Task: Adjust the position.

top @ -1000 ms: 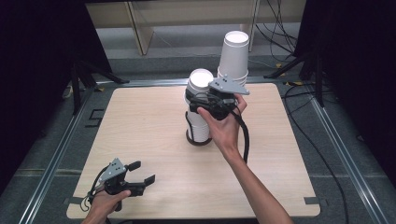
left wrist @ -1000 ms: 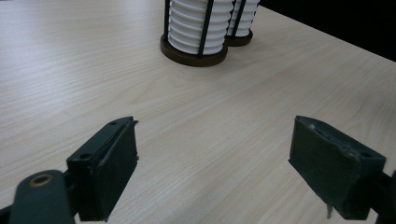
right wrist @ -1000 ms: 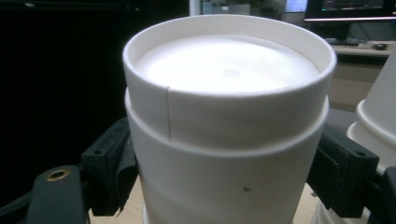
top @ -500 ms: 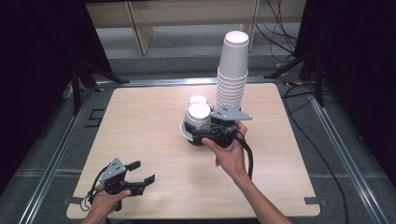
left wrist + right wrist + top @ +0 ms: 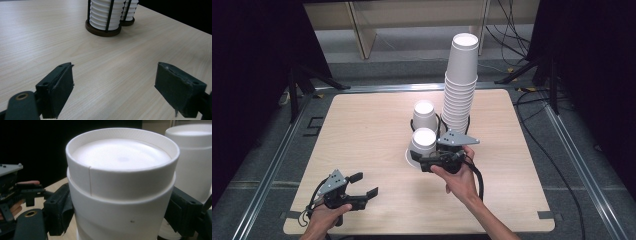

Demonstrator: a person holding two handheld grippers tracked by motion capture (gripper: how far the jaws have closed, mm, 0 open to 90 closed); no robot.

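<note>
Fingers of right gripper clamped on both flanks of upside-down white paper cup, pads dark against its wall just under the raised base rim; cup squeezed between them, base up, brim splayed on the tabletop beneath. Fingers of left gripper spread apart, nothing between but bare wood, hovering low at near-left corner, well away from all cups.

Largest first: pale wooden table, rounded corners, framed by metal rails on grey floor. Next, tall stack of inverted paper cups in a black wire holder at mid-rear, leaning slightly, rising well above everything else; ribbed stack and dark round base visible far off in left gripper view. Then second upside-down cup, just behind the gripped one and beside the stack; seen at right edge of right gripper view. Then gripped cup itself, near table centre, just left of right hand, touching both pads. Smallest: grey three-cornered plate on top of right gripper, close to stack's foot.
</note>
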